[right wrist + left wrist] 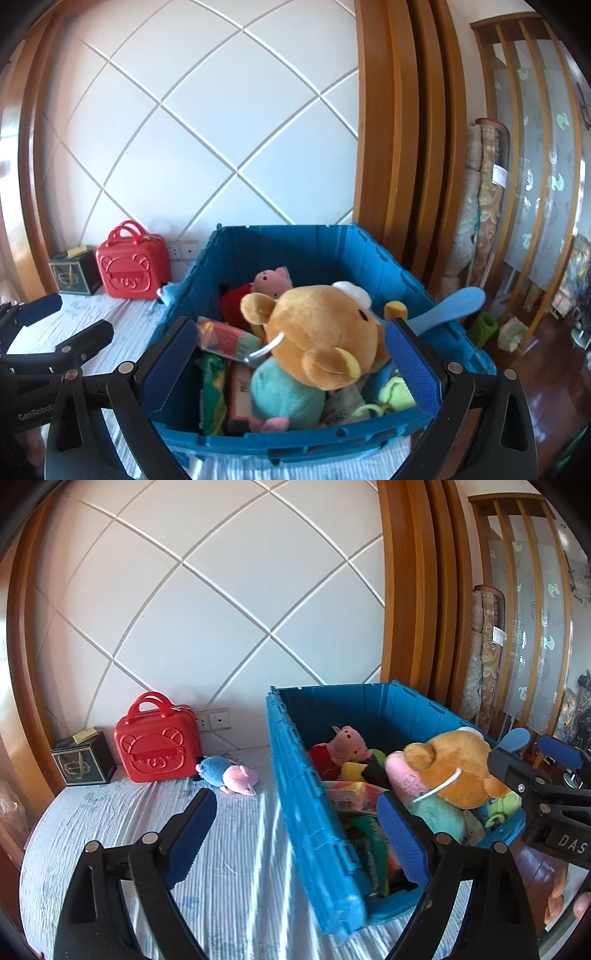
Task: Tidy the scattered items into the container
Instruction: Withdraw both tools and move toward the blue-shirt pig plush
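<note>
A blue plastic crate [295, 775] [314, 254] stands on the bed, filled with toys: a brown plush bear [454, 768] [321, 332], a pink pig plush [349, 740] [273, 282], snack packs and other soft toys. A small blue-and-pink plush [229, 773] lies on the bed left of the crate, near the red case; only its tip [168, 291] shows in the right wrist view. My left gripper [295, 834] is open and empty, straddling the crate's left wall. My right gripper [291, 365] is open and empty, above the crate's near side. Each gripper shows in the other's view [546, 771] [55, 321].
A red bear-face case [157, 738] [131, 264] and a dark box [83, 762] [75, 277] stand at the headboard wall. The striped bedsheet [147, 830] spreads left of the crate. Wooden frame and rolled rugs [487, 206] stand on the right, over a wooden floor.
</note>
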### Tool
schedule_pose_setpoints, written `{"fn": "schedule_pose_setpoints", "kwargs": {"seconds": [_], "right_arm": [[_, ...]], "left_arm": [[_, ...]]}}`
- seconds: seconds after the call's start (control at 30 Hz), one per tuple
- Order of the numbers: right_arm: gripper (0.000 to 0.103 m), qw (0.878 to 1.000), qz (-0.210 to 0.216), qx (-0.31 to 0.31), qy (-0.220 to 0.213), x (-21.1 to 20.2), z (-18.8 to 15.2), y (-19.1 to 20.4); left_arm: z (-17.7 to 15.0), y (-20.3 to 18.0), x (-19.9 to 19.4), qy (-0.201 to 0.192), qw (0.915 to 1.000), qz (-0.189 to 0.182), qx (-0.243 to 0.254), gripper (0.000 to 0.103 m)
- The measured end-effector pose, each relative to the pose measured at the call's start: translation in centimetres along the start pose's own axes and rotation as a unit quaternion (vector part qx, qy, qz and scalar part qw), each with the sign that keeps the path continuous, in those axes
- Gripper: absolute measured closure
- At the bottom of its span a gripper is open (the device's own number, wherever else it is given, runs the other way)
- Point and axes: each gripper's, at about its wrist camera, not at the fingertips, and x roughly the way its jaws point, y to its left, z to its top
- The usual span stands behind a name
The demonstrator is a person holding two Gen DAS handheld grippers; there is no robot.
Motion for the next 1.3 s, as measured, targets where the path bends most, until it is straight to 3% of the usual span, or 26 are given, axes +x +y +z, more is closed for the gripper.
{"fn": "schedule_pose_setpoints", "kwargs": {"seconds": [0.17, 0.33, 0.5, 0.73, 0.97, 1.13, 1.3], "right_arm": [[0.001, 1.000, 0.004, 0.013, -0.020, 0.2, 1.0, 7.3], [0.000, 0.998, 0.037, 0.016, -0.043, 1.8, 2.2, 15.3], [0.000, 0.998, 0.055, -0.006, -0.012, 5.6, 3.1, 21.8], [0.000, 0.996, 0.081, -0.033, 0.036, 14.1, 3.4, 27.3], [0.000, 0.986, 0.115, -0.035, 0.112, 27.1, 0.7, 30.9], [0.000, 0.978, 0.096, -0.022, 0.184, 37.8, -3.1, 32.4], [0.000, 0.975, 0.061, 0.026, 0.214, 46.1, -5.6, 31.6]], "left_arm": [[-0.2, 10.4, -0.4, -0.005, 0.9994, 0.031, -0.014, 0.010], [-0.2, 19.5, 1.1, 0.011, 0.9967, 0.076, -0.026, 0.009], [-0.5, 25.0, 4.1, 0.035, 0.9955, 0.080, -0.037, 0.008], [-2.3, 29.7, 10.9, 0.083, 0.9900, 0.095, -0.064, 0.009], [-3.8, 32.1, 20.5, 0.115, 0.9846, 0.099, -0.087, 0.009], [-4.4, 32.5, 29.7, 0.134, 0.9850, 0.083, -0.069, 0.009], [-5.6, 32.5, 39.3, 0.158, 0.9844, 0.060, -0.046, 0.009]]}}
